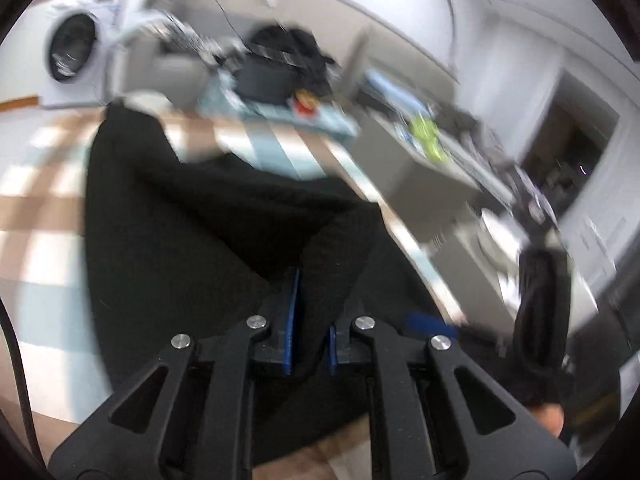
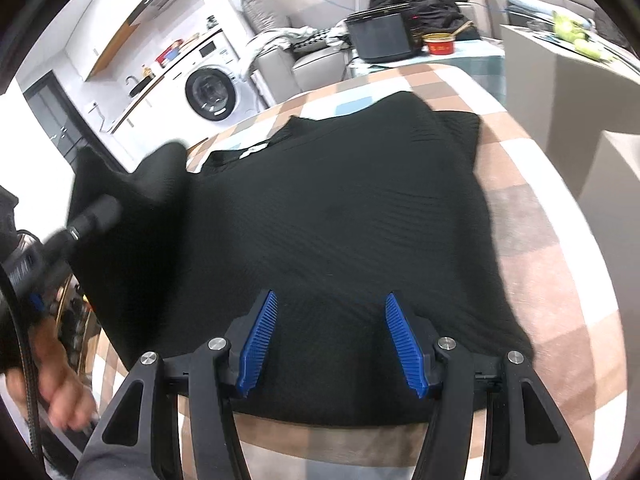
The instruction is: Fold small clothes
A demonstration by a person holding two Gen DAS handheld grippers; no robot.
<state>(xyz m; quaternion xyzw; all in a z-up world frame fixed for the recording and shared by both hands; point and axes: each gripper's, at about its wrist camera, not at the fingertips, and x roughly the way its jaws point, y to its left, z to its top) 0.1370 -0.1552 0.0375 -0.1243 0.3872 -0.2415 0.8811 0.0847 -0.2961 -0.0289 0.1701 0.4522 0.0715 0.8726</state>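
Checkered table (image 2: 552,216) under black garment (image 2: 340,208); left gripper (image 1: 312,320) clamped on raised fold, right gripper (image 2: 330,336) spread wide above near hem.

**Checked table under a black garment**

A table (image 2: 532,184) covered in a checked cloth of brown, cream and pale blue squares carries one black ribbed garment (image 2: 340,208), spread mostly flat, its near hem reaching the front edge.
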